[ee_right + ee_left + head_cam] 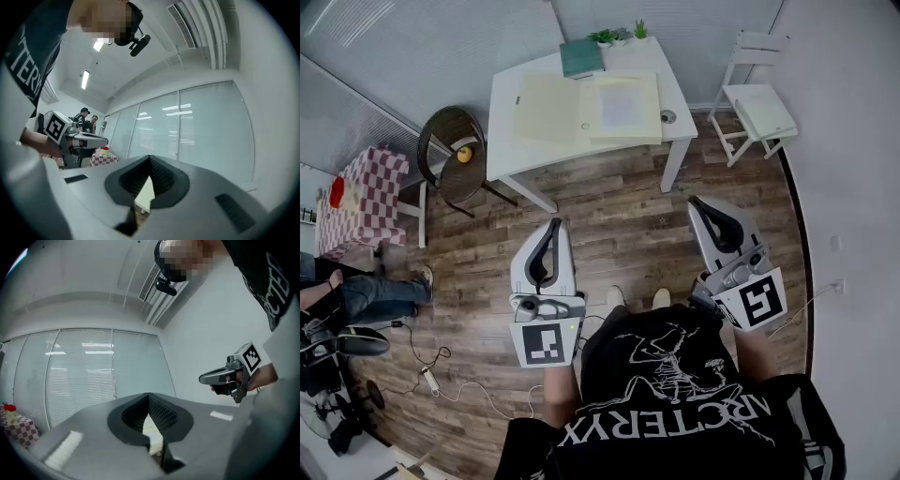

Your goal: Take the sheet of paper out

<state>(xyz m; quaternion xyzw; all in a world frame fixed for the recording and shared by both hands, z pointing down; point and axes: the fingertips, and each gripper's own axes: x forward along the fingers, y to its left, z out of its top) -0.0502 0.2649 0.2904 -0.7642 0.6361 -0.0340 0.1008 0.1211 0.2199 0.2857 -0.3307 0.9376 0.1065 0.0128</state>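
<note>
Head view: the sheet of paper (622,105) is seen in an open folder (546,111) on the surface (508,148), well apart from the left gripper (553,225) and right gripper (697,202). Left gripper view — jaws are pressed together, empty. Right gripper view — likewise

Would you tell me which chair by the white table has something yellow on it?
The dark round chair left of the white table; the white wooden chair on the right has nothing yellow.

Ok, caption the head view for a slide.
Grey left gripper and right gripper shut, facing white table with open cream folder.
</note>
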